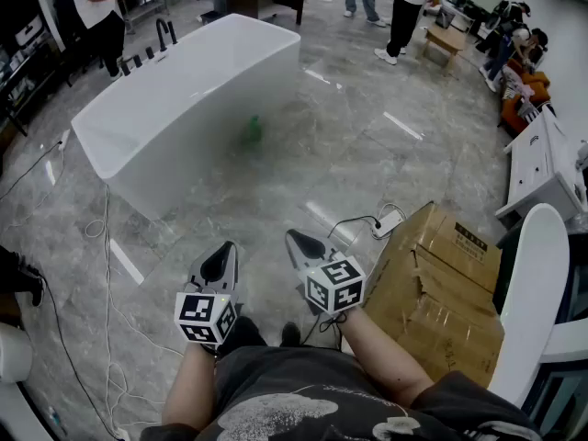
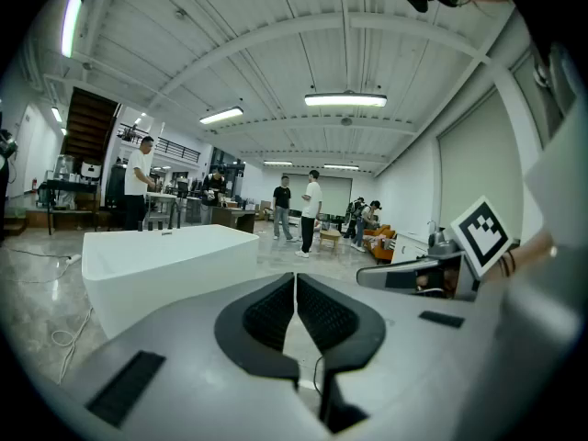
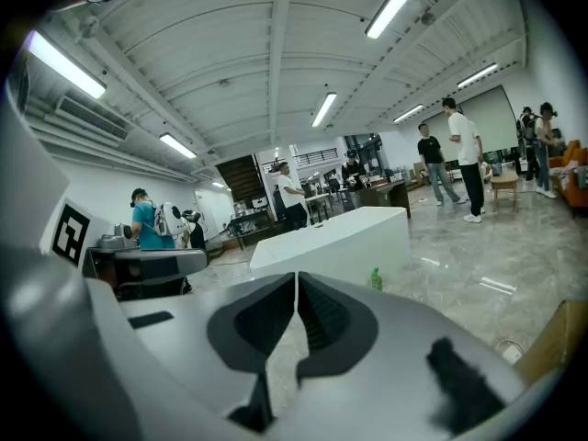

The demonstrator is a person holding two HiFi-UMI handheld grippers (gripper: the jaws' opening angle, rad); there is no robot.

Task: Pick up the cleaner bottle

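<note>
Fingers (image 2: 268, 316) of my left gripper (image 2: 295, 281) meet pad to pad along a thin seam, with nothing between them. My right gripper (image 3: 297, 279) is likewise closed tight and empty. In the head view both grippers sit low in the frame, side by side and apart, just above my forearms, their tips aimed up the picture across the grey marble floor (image 1: 303, 163).

The green cleaner bottle (image 3: 376, 279) stands upright on that floor, just beside the long side wall of the white bathtub (image 3: 342, 239). In the right gripper view it shows a little right of centre, above the jaws. In the head view it is a blurred green spot in the upper middle, well apart from both grippers.

A cardboard box (image 1: 446, 288) fills the lower right of the head view, close to my right arm. A white power strip (image 1: 388, 221) with its black cable lies just past the box's upper left corner. Several people (image 1: 404, 12) stand along the top edge of the frame, beyond the tub
</note>
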